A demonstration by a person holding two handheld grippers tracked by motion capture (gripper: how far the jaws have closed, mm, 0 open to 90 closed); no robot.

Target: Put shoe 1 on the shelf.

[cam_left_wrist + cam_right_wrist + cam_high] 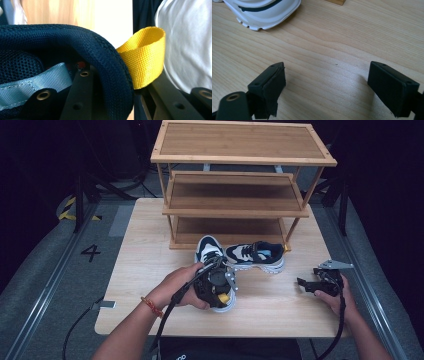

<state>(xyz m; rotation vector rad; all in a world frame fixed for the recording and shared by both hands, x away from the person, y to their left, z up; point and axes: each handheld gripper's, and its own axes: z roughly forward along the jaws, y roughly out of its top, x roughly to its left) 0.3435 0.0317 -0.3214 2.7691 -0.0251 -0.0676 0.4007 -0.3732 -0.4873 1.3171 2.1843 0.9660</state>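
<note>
A navy, white and black sneaker (209, 251) stands on the table with its toe towards the rack. My left gripper (218, 287) is at its heel. In the left gripper view one jaw sits inside the shoe and the other outside, and my left gripper (122, 100) is shut on the padded navy heel collar (82, 45) beside the yellow pull loop (145, 57). A matching second sneaker (256, 256) lies crosswise just in front of the rack; its white sole (262, 12) shows in the right gripper view. My right gripper (304, 285) (327, 82) hovers open over bare table, right of both shoes.
A three-shelf bamboo shoe rack (240, 180) stands at the back of the light wooden table (145, 265); its shelves hold nothing. One rack foot (335, 2) is just beyond the second sneaker. Cables trail from both grippers off the near edge.
</note>
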